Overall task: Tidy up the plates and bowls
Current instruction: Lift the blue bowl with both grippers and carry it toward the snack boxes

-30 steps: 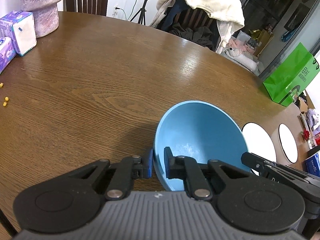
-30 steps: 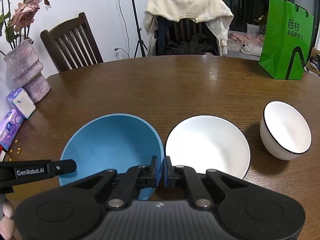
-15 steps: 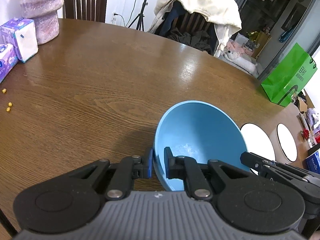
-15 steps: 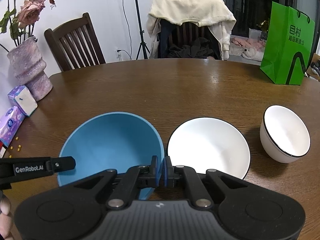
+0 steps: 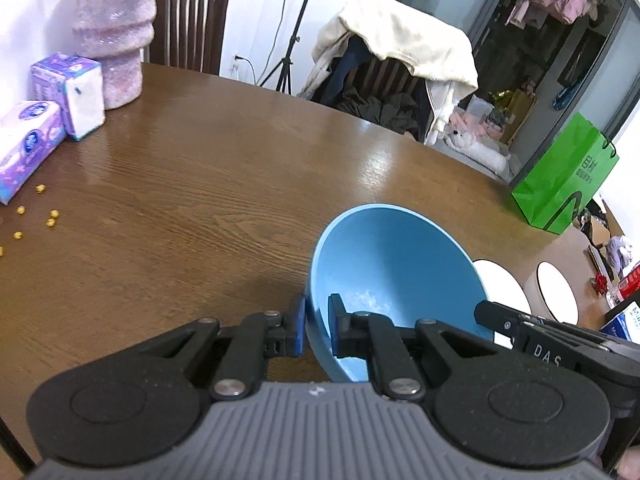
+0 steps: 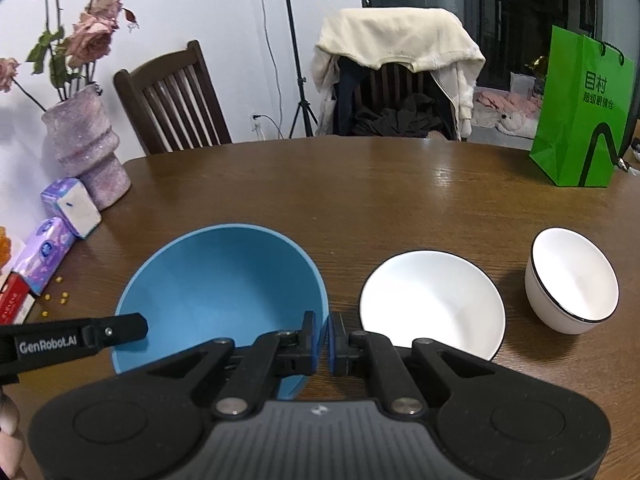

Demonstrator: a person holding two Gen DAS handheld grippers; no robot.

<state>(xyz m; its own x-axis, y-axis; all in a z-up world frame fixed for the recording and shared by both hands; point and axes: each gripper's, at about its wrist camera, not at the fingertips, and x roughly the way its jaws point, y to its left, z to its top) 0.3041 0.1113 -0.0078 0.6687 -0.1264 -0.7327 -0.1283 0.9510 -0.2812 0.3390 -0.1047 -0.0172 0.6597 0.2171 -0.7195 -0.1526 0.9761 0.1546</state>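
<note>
A blue bowl (image 5: 392,272) (image 6: 224,288) is held over the brown table (image 6: 360,200) by both grippers. My left gripper (image 5: 317,326) is shut on its left rim, one pad inside the bowl and one outside. My right gripper (image 6: 325,340) is shut on the right rim, which shows as a thin blue edge between the pads. Each view also shows the other gripper: the right gripper (image 5: 520,328) and the left gripper (image 6: 100,332). To the bowl's right on the table sit a wide white bowl (image 6: 432,308) (image 5: 500,280) and a smaller, deeper white bowl (image 6: 572,280) (image 5: 556,292).
A pink vase (image 6: 84,148) and tissue packs (image 6: 70,208) stand at the table's left edge, with small yellow bits (image 5: 48,216) scattered near them. A green paper bag (image 6: 580,116) stands at the far right. Two chairs (image 6: 172,104), one draped with clothes, stand behind the table.
Both grippers have risen a little with the blue bowl still pinched between them. The views have tipped upward, showing more of the room behind the table.
</note>
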